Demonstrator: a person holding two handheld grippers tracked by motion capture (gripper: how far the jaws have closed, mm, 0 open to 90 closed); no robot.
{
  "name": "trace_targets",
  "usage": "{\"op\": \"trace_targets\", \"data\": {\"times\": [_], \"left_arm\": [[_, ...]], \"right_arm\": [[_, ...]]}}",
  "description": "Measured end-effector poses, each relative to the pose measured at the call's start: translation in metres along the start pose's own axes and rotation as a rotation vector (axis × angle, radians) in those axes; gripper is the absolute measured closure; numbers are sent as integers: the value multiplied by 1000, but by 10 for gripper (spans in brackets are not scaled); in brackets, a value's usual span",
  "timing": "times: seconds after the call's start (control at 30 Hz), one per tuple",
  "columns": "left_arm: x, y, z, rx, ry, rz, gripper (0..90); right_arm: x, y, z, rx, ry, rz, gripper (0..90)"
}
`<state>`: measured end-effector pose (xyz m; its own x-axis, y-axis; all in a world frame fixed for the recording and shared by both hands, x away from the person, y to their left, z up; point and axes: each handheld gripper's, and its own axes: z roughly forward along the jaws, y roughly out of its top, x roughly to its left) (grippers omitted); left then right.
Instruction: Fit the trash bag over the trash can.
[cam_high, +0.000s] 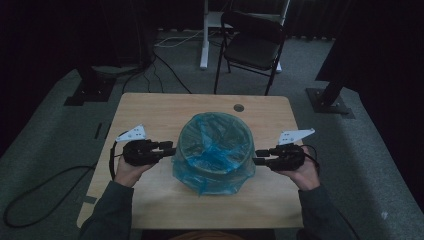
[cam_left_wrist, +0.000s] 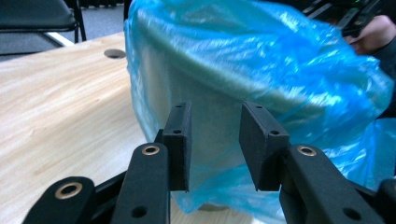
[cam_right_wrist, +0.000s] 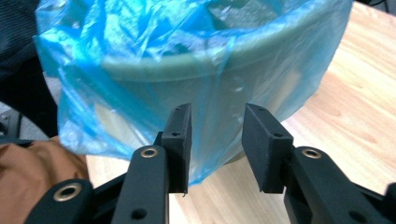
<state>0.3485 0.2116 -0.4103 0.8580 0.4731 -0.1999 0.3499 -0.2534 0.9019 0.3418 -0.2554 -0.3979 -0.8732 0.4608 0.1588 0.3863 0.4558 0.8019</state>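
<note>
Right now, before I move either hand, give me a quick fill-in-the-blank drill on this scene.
1. The bag lining the bin is coloured ____.
2. The bin stands on a ____ table.
3. The left gripper and right gripper both have jaws standing ____.

Missing words: blue; wooden; open

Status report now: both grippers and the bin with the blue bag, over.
Left gripper open, right gripper open, nothing between jaws. Blue bag draped over bin rim, bin on table. Nothing in the way.
</note>
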Motion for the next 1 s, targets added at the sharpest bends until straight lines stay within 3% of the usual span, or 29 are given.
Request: {"op": "trace_targets", "data": {"times": [0.33, 0.6, 1.0], "left_arm": [[-9, 25, 6, 2, -41, 61, 627], [-16, 47, 16, 4, -63, 109, 626], [-27, 79, 44, 74, -98, 193, 621]], "right_arm": [[-6, 4, 8, 2, -31, -4, 670], [-8, 3, 8, -8, -27, 3, 896], [-7, 3, 10, 6, -16, 4, 900]]}}
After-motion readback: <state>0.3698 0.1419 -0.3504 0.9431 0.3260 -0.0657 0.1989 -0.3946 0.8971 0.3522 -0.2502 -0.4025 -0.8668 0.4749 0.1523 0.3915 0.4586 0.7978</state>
